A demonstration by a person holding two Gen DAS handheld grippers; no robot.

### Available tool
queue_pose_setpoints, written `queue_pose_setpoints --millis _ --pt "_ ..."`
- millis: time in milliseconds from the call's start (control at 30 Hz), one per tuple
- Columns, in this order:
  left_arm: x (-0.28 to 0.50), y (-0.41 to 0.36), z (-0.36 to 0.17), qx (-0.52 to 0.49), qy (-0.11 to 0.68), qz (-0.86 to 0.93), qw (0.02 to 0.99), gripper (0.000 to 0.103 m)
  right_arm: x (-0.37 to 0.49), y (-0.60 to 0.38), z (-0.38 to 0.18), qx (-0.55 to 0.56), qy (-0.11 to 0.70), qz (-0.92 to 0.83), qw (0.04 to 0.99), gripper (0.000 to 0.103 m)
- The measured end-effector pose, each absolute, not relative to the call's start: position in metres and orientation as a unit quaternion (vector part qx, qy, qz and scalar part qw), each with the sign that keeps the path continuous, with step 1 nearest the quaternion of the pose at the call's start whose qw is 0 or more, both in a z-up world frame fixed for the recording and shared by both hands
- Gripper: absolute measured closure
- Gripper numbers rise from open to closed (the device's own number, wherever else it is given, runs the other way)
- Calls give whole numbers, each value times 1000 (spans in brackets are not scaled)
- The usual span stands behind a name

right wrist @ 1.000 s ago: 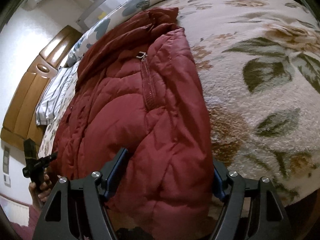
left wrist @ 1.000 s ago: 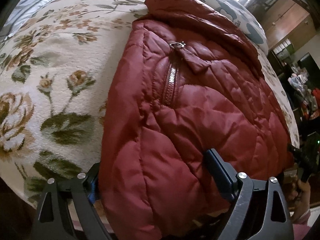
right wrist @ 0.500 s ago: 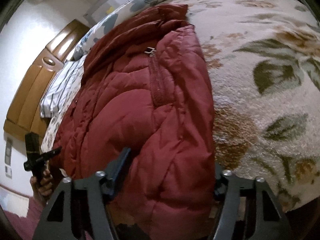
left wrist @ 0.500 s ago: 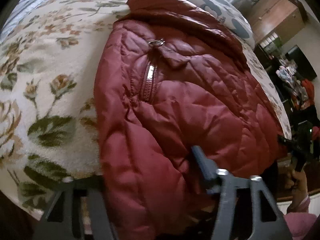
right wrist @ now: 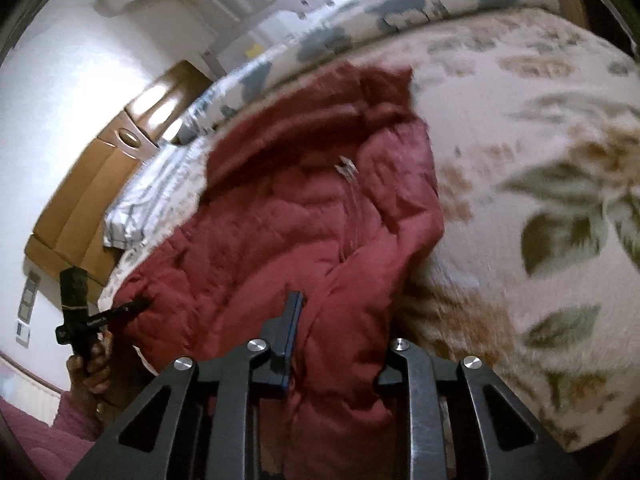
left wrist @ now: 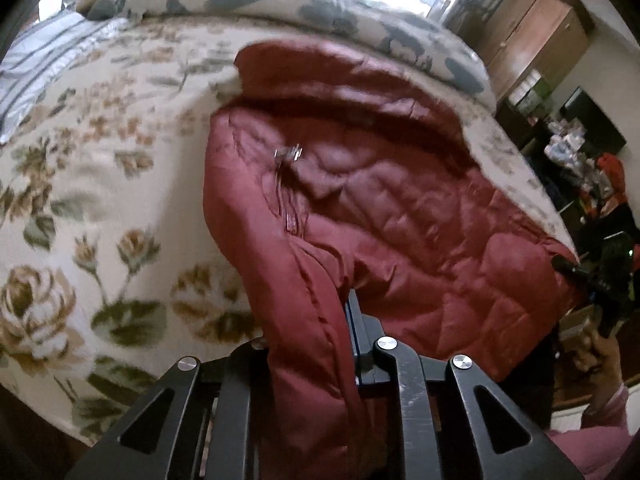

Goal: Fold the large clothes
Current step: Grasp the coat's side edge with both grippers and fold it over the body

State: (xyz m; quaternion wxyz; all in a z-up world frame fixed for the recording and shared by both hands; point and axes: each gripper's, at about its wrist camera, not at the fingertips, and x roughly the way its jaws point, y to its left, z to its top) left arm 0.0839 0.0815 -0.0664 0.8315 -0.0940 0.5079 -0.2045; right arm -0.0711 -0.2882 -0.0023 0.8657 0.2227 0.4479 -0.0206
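Note:
A dark red quilted jacket (left wrist: 400,216) lies on a floral blanket (left wrist: 100,200), and its zip pull (left wrist: 288,153) faces up. My left gripper (left wrist: 316,316) is at the jacket's near left corner. Its jaws are closing, and a raised fold of fabric is pinched between them. Only one finger (left wrist: 354,320) shows. In the right wrist view the jacket (right wrist: 280,240) is bunched at its near right corner, where my right gripper (right wrist: 340,320) is closing on it. One blue-edged finger (right wrist: 294,312) presses the fold and the other is hidden.
Along the bed's far edge lies a blue-patterned duvet (left wrist: 320,12), with a striped pillow (left wrist: 32,60) at the left. Past the bed are a wooden wardrobe (left wrist: 532,40), a headboard (right wrist: 80,208) and cluttered shelves (left wrist: 580,152). A hand (right wrist: 88,364) holds the other gripper's handle.
Both grippers' jaws have narrowed from wide apart onto the jacket's near edge. Both have risen, pulling the edge up into folds. The view now takes in more of the bed.

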Motion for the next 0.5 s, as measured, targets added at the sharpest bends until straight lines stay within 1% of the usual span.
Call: queue_pose_setpoints --millis 267,500 --pt "95 87 -27 -119 461 -208 854 87 -40 -285 31 206 388 -12 898 79" --pt "121 85 0 -119 436 -208 868 87 -2 -293 51 185 362 -24 913 79"
